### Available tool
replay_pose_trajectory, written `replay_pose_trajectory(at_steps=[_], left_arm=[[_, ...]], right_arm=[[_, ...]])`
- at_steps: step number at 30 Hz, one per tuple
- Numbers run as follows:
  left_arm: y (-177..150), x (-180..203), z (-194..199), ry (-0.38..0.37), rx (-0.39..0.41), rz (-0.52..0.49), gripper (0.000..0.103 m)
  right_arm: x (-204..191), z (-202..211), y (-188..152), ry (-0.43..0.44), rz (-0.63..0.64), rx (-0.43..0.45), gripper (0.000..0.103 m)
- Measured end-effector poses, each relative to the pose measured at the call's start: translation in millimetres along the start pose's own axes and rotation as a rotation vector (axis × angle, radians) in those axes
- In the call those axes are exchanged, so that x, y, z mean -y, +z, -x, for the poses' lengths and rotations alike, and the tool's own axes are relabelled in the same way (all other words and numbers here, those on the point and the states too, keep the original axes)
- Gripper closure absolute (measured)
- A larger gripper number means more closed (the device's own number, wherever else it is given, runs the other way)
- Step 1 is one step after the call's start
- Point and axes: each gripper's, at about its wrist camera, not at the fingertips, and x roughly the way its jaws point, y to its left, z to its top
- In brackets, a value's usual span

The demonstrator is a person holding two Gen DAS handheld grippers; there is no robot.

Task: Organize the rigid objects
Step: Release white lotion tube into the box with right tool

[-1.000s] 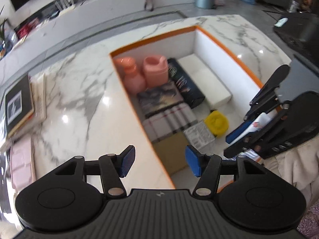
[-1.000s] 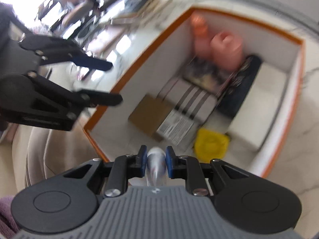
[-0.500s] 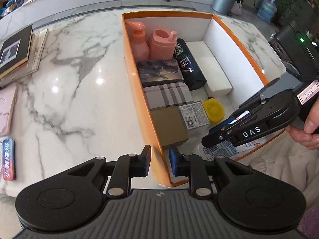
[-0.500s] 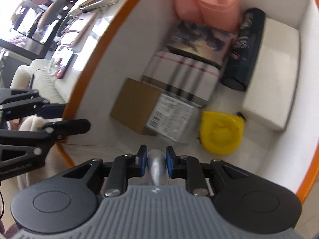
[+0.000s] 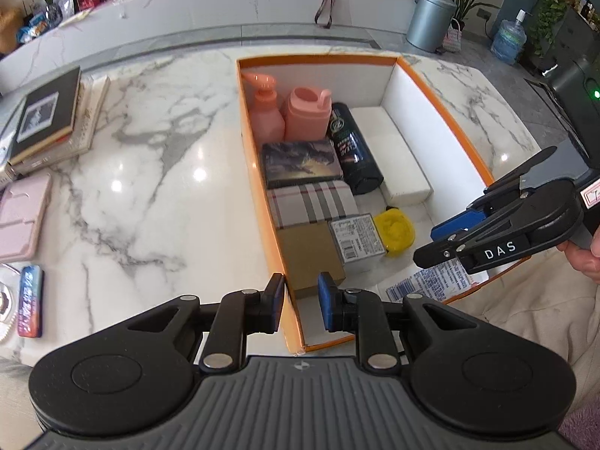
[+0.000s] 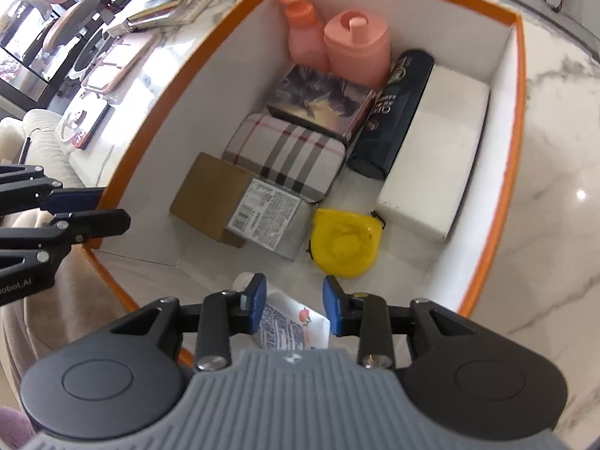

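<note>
An orange-rimmed white box (image 5: 262,187) (image 6: 502,195) holds two pink bottles (image 5: 305,114), a dark can (image 5: 352,150), a picture box (image 5: 300,159), a plaid tin (image 6: 288,152), a cardboard box (image 6: 212,195), a yellow case (image 6: 345,242) and a white block (image 6: 435,165). My left gripper (image 5: 300,302) straddles the box's near left wall, its jaws a little apart. My right gripper (image 6: 294,305) (image 5: 442,240) is open over a white labelled tube (image 6: 288,322) (image 5: 431,285) lying in the box's near corner.
Books (image 5: 48,120) are stacked at the far left of the marble table (image 5: 150,187). A pink case (image 5: 22,215) and a small blue tin (image 5: 30,300) lie at the left edge. Beige cloth (image 5: 525,318) lies beside the box on the right.
My right gripper has opened and let go of the white tube, which now lies in the box. My left gripper has closed in from wide open around the box wall.
</note>
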Motion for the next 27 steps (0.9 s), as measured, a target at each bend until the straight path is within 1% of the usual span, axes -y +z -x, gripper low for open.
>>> replay_pose_trajectory(at_steps=[6,11,14,16,20,21,22,23,24,25,27], left_arm=[[1.3,11.1,19.6,0.020,0.051,-0.012,0.077],[1.7,24.8,33.2,0.026,0.080,-0.031,0.077],[3.7,36.3,43.6,0.026,0.111,-0.052,0.077],[5.7,43.5,51.2,0.025,0.139,-0.056,0.077],[8.0,54.7,64.2,0.035,0.219,-0.039,0.075],[8.0,56.4,67.8,0.036,0.247,-0.027,0.073],[6.9,57.9,73.4,0.029,0.297,-0.005,0.066],[4.7,58.7,80.0,0.022,0.357,0.024,0.059],[3.0,60.1,86.0,0.021,0.411,0.046,0.044],[2.1,62.9,90.5,0.030,0.447,0.058,0.037],[1.6,69.0,94.6,0.064,0.481,0.071,0.035]], right_arm=[[-8.9,20.2,-7.6,-0.092,0.043,0.060,0.069],[-11.0,42.1,-17.7,-0.096,0.040,0.110,0.069],[-16.0,56.5,-24.6,-0.103,0.041,0.141,0.068],[-21.1,67.6,-29.2,-0.107,0.046,0.166,0.067],[-35.0,97.0,-38.9,-0.134,0.064,0.251,0.058],[-38.9,105.7,-42.0,-0.151,0.068,0.282,0.053],[-42.7,113.3,-45.6,-0.172,0.072,0.315,0.051],[-46.6,121.2,-49.5,-0.194,0.074,0.351,0.047],[-50.5,129.2,-54.3,-0.218,0.075,0.392,0.040],[-54.5,136.6,-60.0,-0.244,0.073,0.438,0.038],[-60.4,148.4,-72.0,-0.273,0.056,0.517,0.032]])
